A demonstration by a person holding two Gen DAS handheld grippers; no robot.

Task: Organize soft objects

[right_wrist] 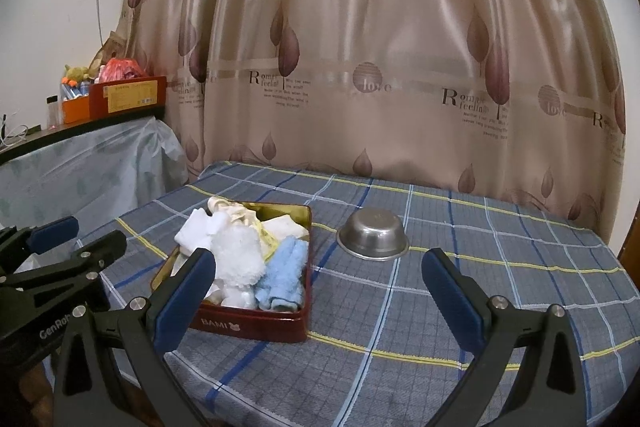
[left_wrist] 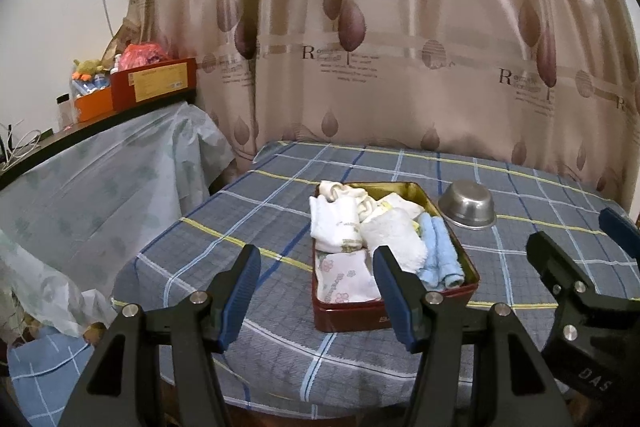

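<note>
Several soft cloths already sit packed in one container, so the sorting looks close to finished, judging only by how things lie. Largest in view is the desk (right_wrist: 440, 307), draped in a grey-blue plaid cloth, with a patterned curtain (right_wrist: 360, 67) hanging behind it and a plastic-covered side shelf (left_wrist: 100, 163) off to the left carrying boxes and bottles. On the desk stands the red tin (right_wrist: 256, 323), open-topped with a gold lining, and every soft item visible is inside it: a white folded cloth (left_wrist: 336, 223) towards the back left, a fluffy white towel (right_wrist: 238, 255) bulging above the rim in the middle, a light blue towel (right_wrist: 284, 275) rolled along the right wall, and a flat flower-print cloth (left_wrist: 346, 277) lying low at the near end. Just beside the tin, to its right and not touching it, an overturned steel bowl (right_wrist: 374, 235) rests on the plaid. No loose cloth shows on the bare part of the desk. What may remain is tidying: the pile is heaped unevenly and some pieces ride over the tin's edge, so pressing or refolding could still be wanted. The left gripper (left_wrist: 316, 291) hangs short of the tin's near end with its fingers spread apart and nothing between them; the right gripper (right_wrist: 320, 299) hovers over bare plaid in front of the bowl, likewise spread wide and empty.
</note>
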